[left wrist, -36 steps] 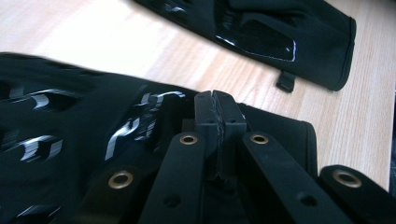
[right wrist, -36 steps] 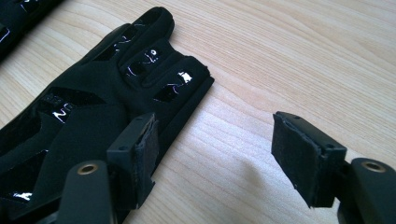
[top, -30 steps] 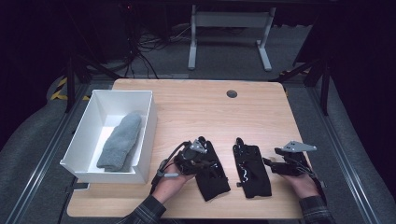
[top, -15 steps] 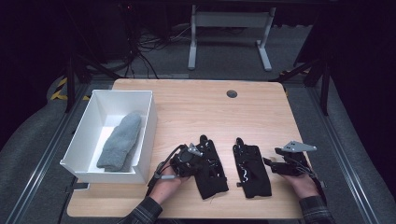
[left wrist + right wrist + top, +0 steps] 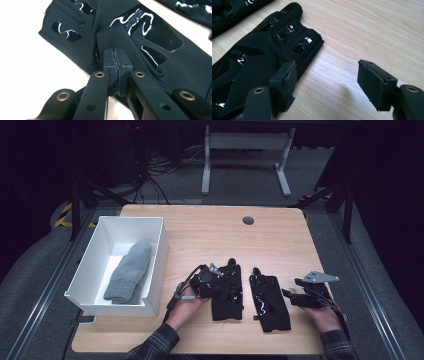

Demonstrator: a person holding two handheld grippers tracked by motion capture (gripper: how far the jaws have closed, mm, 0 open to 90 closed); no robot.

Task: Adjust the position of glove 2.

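**Left glove pinched; lift risk noted**

- Item 1, left glove [image 5: 227, 290]: flat on the table [image 5: 210, 235], right of the box [image 5: 159, 265], which holds a grey mitten [image 5: 129, 274].
- Item 2, left gripper [image 5: 115, 65]: jaws clenched on a fold of that glove's cuff flap. The bite looks thin, so the cloth could slip free on lifting, or the dangling glove could snag the box wall.
- Item 3, right gripper [image 5: 325, 83]: jaws released, resting at the right glove [image 5: 262, 57], farther from the box; 1 pad lies against its edge.
- Change: left gripper has shifted toward the box and lower; right gripper unmoved.
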